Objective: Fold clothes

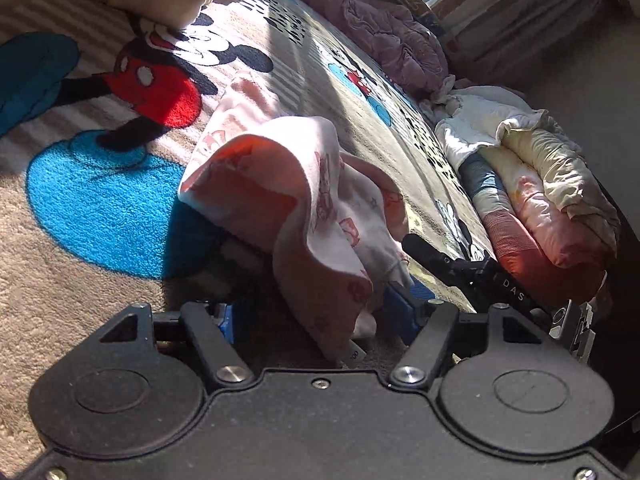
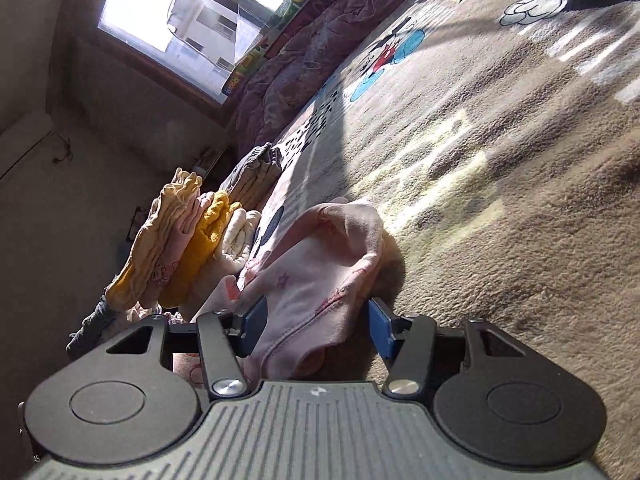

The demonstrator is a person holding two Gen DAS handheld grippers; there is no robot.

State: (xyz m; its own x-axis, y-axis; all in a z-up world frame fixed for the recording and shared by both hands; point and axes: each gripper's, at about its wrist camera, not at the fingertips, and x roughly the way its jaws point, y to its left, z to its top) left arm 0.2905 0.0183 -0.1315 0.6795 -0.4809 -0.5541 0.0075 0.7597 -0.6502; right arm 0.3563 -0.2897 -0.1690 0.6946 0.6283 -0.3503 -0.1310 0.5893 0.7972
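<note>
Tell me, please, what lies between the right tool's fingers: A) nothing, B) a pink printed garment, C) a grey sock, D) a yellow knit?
B: in the right wrist view the pink garment bunches between the right tool's blue fingers.

I count one pink printed garment (image 1: 304, 200) in front of me and one cartoon-mouse rug (image 1: 100, 200) under it. Two heaps of clothes show: one folded stack (image 2: 188, 240) and one loose pile (image 1: 532, 184).
</note>
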